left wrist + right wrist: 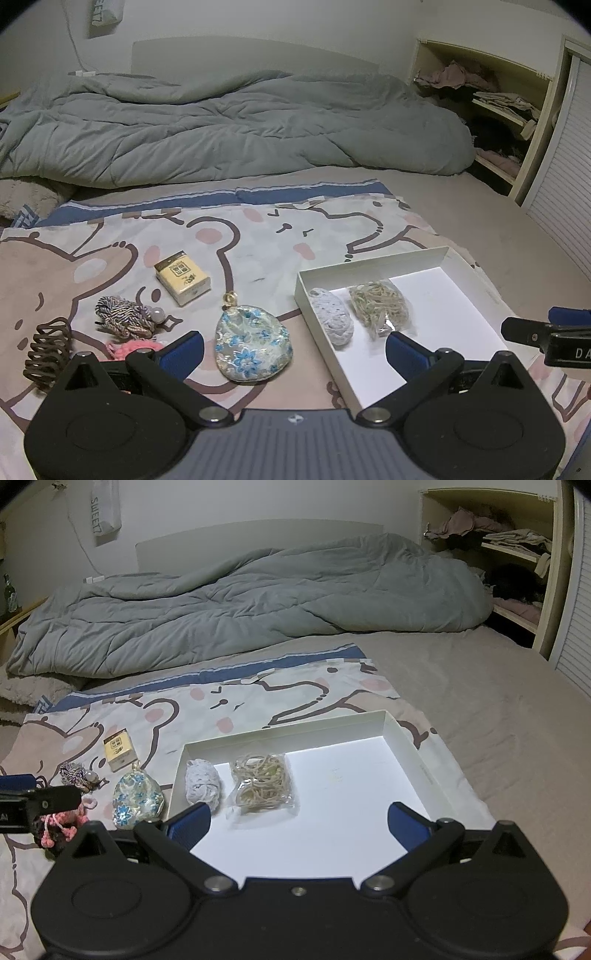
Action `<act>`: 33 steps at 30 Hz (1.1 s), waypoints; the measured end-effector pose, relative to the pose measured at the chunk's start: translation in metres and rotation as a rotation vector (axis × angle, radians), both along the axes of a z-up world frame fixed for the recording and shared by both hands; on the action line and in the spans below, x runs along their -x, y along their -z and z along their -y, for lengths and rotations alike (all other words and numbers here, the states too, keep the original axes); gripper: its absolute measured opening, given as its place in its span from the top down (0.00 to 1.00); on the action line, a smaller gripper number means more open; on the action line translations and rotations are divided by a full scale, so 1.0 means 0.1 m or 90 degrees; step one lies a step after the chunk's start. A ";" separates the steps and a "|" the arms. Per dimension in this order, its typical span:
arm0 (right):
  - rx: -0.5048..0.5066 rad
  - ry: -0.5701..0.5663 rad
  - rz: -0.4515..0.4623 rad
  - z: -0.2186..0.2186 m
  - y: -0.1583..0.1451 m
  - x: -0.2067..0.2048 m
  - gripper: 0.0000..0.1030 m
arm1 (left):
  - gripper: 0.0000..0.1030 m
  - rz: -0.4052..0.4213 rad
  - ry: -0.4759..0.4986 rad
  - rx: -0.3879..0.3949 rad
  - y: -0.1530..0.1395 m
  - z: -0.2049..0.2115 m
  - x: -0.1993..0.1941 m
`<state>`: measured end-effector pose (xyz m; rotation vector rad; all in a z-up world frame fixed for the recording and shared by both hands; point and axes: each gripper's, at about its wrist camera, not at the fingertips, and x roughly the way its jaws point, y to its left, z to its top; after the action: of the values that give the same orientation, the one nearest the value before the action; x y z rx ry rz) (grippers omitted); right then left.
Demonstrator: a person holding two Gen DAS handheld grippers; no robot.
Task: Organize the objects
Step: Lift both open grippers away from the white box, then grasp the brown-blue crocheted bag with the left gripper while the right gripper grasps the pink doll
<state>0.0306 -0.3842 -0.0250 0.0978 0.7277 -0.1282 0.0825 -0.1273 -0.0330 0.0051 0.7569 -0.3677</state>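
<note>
Left gripper [293, 349] fingers wide, empty, hovering over floral pouch [253, 345] on bed beside white box [373, 264]. Right gripper [298, 821] fingers wide, empty, above box. 2 items already inside: white bundle [332, 321], bagged rubber bands [380, 306]. Likely next: straddle pouch's middle, close gently, lift over box wall.

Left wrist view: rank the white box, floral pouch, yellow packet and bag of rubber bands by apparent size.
1. White box, clearly largest.
2. Floral pouch.
3. Bag of rubber bands and yellow packet look close in size; the packet lies farther from the camera, so their order is unsure.
</note>
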 end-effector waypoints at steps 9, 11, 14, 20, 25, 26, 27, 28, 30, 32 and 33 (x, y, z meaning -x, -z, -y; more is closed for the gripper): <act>-0.016 -0.019 0.000 -0.17 0.01 -0.10 0.00 | 0.00 0.009 -0.035 -0.003 -0.02 -0.38 -0.04; -0.017 -0.028 0.002 -0.25 0.00 -0.12 0.00 | 0.00 0.012 -0.050 -0.005 -0.02 -0.48 -0.04; -0.019 -0.047 0.003 -0.37 0.00 -0.16 0.00 | 0.00 0.015 -0.069 -0.009 -0.03 -0.63 -0.05; -0.023 -0.091 0.008 -0.66 -0.02 -0.26 0.00 | 0.00 0.025 -0.106 -0.008 -0.05 -0.95 -0.04; -0.031 -0.135 0.013 -0.94 -0.03 -0.35 0.00 | 0.00 0.027 -0.119 -0.013 -0.04 -1.19 -0.05; -0.032 -0.145 0.012 -0.99 -0.04 -0.37 0.00 | 0.00 0.028 -0.119 -0.011 -0.04 -1.23 -0.05; -0.031 -0.154 0.010 -1.05 -0.04 -0.40 0.00 | 0.00 0.028 -0.118 -0.008 -0.03 -1.27 -0.04; -0.029 -0.163 0.009 -1.11 -0.05 -0.43 0.00 | 0.00 0.027 -0.117 -0.004 -0.02 -1.33 -0.04; -0.025 -0.180 0.004 -1.21 -0.06 -0.49 0.00 | 0.00 0.019 -0.120 0.010 -0.01 -1.45 -0.05; -0.022 -0.197 -0.003 -1.32 -0.06 -0.55 0.00 | 0.00 0.010 -0.130 0.026 0.00 -1.57 -0.06; -0.024 -0.208 -0.004 -1.38 -0.06 -0.59 0.00 | 0.00 0.006 -0.135 0.031 0.01 -1.62 -0.06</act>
<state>0.0897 -0.2461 -0.0195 0.0139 0.7438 0.1978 0.0889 0.0347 -0.0338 -0.1181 0.7308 -0.1846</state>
